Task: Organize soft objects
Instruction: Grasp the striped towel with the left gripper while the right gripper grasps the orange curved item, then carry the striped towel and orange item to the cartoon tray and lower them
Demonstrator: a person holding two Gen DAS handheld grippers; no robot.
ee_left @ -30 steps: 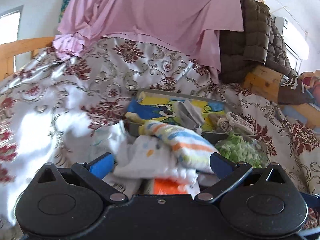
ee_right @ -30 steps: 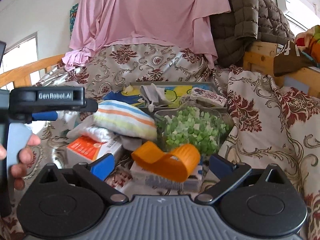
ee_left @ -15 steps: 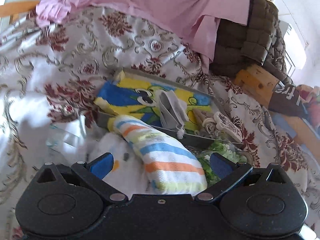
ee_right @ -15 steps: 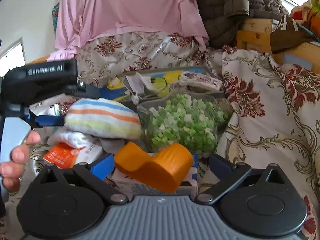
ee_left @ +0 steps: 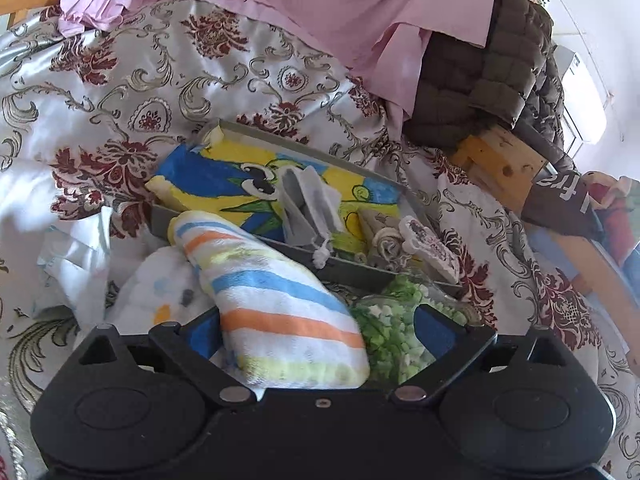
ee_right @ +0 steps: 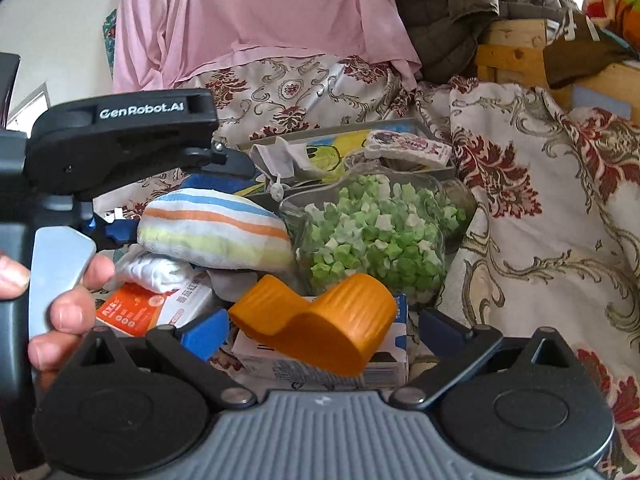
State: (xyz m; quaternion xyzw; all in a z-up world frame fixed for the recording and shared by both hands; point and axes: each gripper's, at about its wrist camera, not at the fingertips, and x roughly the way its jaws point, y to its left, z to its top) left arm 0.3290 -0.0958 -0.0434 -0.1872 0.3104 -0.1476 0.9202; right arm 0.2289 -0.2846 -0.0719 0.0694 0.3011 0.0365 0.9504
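At the bottom of the left view, the left gripper [ee_left: 308, 330] is wide open around the striped towel [ee_left: 276, 300]. In the right view, the right gripper [ee_right: 320, 328] is open around an orange piece [ee_right: 320, 328]. Farther up, the gray tray [ee_left: 360, 274] holds cloths.

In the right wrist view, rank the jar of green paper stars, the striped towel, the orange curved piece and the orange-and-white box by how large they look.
1. Jar of green paper stars
2. Striped towel and orange curved piece: alike; the orange piece sits nearer the camera, so unranked.
3. Orange-and-white box, partly hidden.
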